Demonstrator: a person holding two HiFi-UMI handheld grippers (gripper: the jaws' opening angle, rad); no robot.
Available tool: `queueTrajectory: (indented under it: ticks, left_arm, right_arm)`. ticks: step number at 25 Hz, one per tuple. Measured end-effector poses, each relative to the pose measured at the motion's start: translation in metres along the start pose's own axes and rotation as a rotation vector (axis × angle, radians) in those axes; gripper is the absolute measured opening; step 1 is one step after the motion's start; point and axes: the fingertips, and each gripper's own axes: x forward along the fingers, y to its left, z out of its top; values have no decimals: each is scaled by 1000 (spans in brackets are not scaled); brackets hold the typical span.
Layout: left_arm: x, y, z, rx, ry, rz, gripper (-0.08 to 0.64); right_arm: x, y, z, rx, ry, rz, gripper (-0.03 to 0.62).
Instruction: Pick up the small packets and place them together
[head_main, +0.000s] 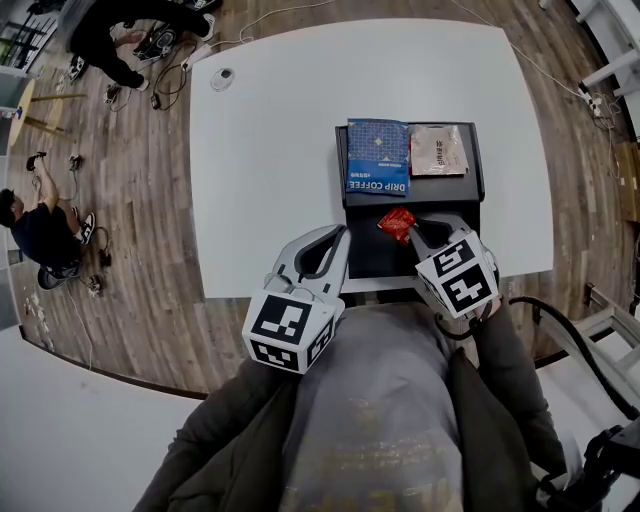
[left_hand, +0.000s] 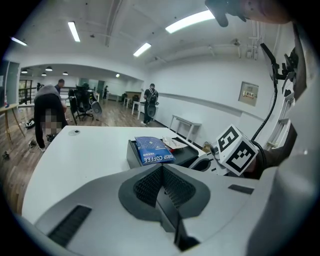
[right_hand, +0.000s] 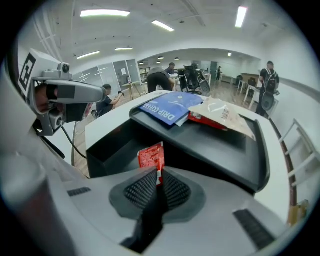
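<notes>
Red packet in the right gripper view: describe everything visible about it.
The red packet is small, flat, roughly square, glossy like foil, with pale print too small to read. It stands upright, slightly tilted, its lower edge pinched between the pads of the right claw. It is over the near part of the black tray, apart from the other packets; whether it touches the tray is unclear.

Apparently open table left of tray

red packet in hand-held gripper
</notes>
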Motion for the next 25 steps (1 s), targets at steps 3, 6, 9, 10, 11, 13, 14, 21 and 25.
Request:
queueTrajectory:
  ticks: [3, 6, 9, 10, 11, 13, 14, 21, 25]
  left_arm:
    - [-1, -4, 2, 11, -12, -11, 3]
    - [-3, -7, 4, 17, -25, -19, 3]
    - [-4, -9, 5, 22, -31, -24, 3]
    - [-4, -10, 5, 24, -33, -26, 3]
    - [-4, -11, 5, 27, -34, -29, 3]
    - [-2, -13, 6, 32, -38, -34, 3]
    - [-1, -14, 7, 35, -39, -36, 3]
    - [4, -20, 12, 53, -41, -41, 3]
    - [7, -19, 17, 55, -44, -30, 3]
  right_arm:
    - [-8, 4, 4, -3, -21, -2, 38]
    - [-17, 9, 8, -10, -38, -5, 37]
    - [-29, 15, 13, -14, -64, -5, 35]
    - [-33, 15, 15, -12, -75, -7, 35]
    - [-37, 15, 18, -11, -88, -9, 35]
    - [-44, 14, 23, -13, -110, -15, 35]
    - [-47, 14, 25, -14, -119, -16, 35]
    - [-71, 2, 49, -15, -200, -40, 35]
    - [-84, -30, 65, 1, -240, -88, 35]
